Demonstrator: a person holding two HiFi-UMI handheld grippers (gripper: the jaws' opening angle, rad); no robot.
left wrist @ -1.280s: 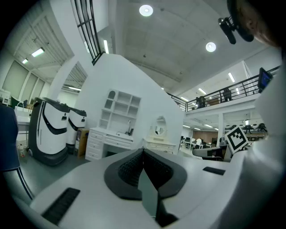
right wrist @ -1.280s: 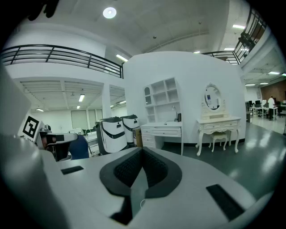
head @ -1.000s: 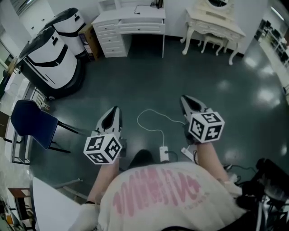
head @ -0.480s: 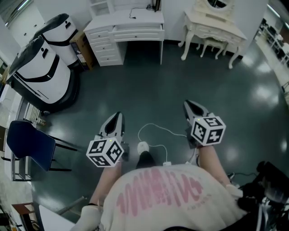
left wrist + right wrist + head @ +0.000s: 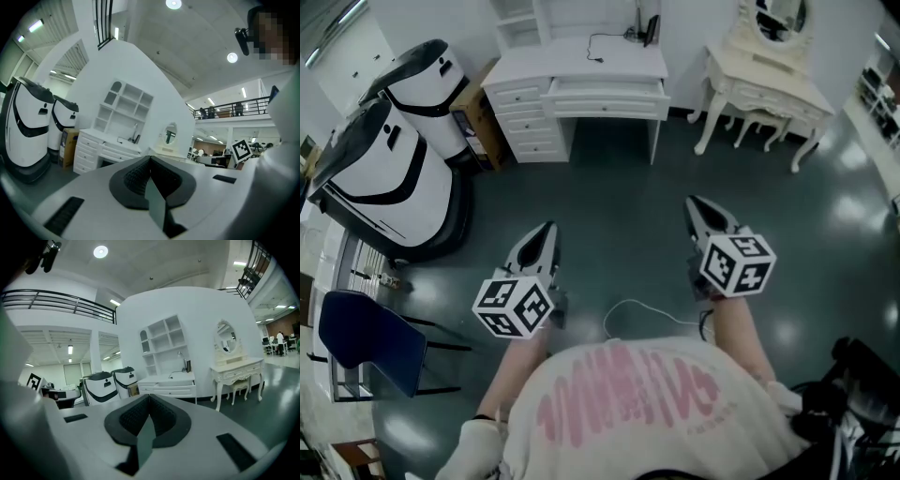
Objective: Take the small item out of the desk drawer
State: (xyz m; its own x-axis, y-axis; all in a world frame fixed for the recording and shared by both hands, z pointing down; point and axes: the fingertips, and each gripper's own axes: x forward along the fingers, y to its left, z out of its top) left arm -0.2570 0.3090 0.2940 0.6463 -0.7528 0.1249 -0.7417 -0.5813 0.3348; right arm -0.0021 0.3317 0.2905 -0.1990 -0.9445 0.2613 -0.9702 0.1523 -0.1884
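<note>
The person is stepping toward the white wooden bench with drawers (image 5: 581, 66), now sitting nearer than a second ago. The left claw (image 5: 542, 234) and right claw (image 5: 698, 211) are both pressed together, empty. The small item is not showing, presumably inside the centre drawer (image 5: 605, 94), well out of reach.
</note>
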